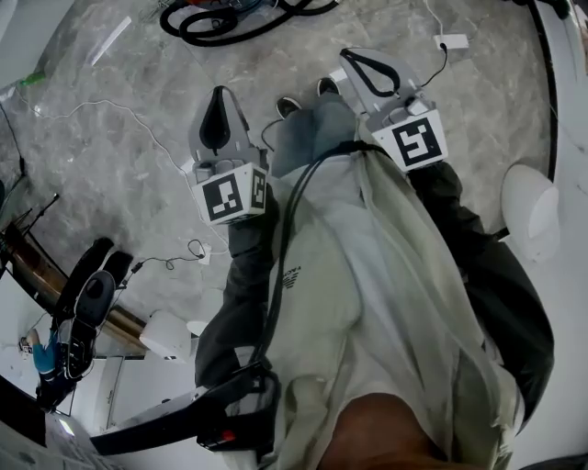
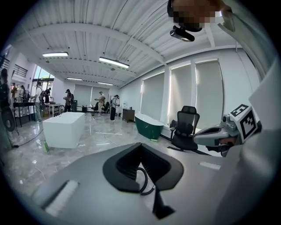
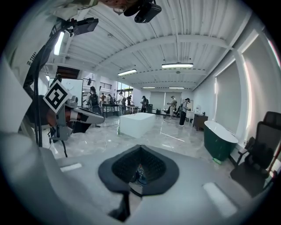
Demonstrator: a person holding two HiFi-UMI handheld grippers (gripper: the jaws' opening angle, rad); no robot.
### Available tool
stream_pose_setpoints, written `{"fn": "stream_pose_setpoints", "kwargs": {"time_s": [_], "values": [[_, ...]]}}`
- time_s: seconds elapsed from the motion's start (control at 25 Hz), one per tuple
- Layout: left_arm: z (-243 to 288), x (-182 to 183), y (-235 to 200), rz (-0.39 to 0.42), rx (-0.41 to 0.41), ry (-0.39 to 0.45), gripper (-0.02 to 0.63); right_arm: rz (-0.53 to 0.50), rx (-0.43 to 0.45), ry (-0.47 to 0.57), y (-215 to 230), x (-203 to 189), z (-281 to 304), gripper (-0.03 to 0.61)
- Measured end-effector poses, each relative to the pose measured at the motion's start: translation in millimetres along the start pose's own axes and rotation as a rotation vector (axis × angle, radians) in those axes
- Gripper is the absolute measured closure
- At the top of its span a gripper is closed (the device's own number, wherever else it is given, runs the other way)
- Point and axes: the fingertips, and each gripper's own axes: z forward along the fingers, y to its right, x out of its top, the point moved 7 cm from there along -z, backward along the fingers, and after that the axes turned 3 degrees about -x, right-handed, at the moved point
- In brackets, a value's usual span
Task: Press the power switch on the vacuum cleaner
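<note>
No vacuum cleaner shows clearly; a coil of black hose [image 1: 230, 20] lies on the marble floor at the head view's top edge, and I cannot tell what it belongs to. My left gripper [image 1: 218, 99] is held in front of the person's body with its jaws together and nothing between them. My right gripper [image 1: 356, 61] is held beside it, a little further out, also shut and empty. Both gripper views look level across a large room. The left gripper [image 2: 140, 145] has the right gripper's marker cube [image 2: 243, 121] at its right; the right gripper [image 3: 140, 147] has the left gripper [image 3: 72, 115] at its left.
A white power strip [image 1: 452, 41] and thin cables [image 1: 138, 119] lie on the floor. A white rectangular tub [image 2: 66, 127], a dark green tub [image 2: 151, 127] and a black office chair [image 2: 184, 129] stand ahead. Several people stand at tables far back [image 3: 145, 103].
</note>
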Motion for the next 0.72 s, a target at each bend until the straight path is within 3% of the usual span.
{"fn": "stream_pose_setpoints", "kwargs": {"time_s": [0.28, 0.52, 0.72], "values": [[-15, -18, 46, -0.045, 0.074, -0.007, 0.611, -0.024, 0.088, 0.001, 21, -20, -21, 0.579], [-22, -18, 61, -0.03, 0.107, 0.012, 0.611, -0.078, 0.066, 0.022, 27, -19, -35, 0.578], [-36, -15, 66, -0.033, 0.101, 0.023, 0.611, -0.057, 0.081, 0.015, 10, -17, -44, 0.579]]}}
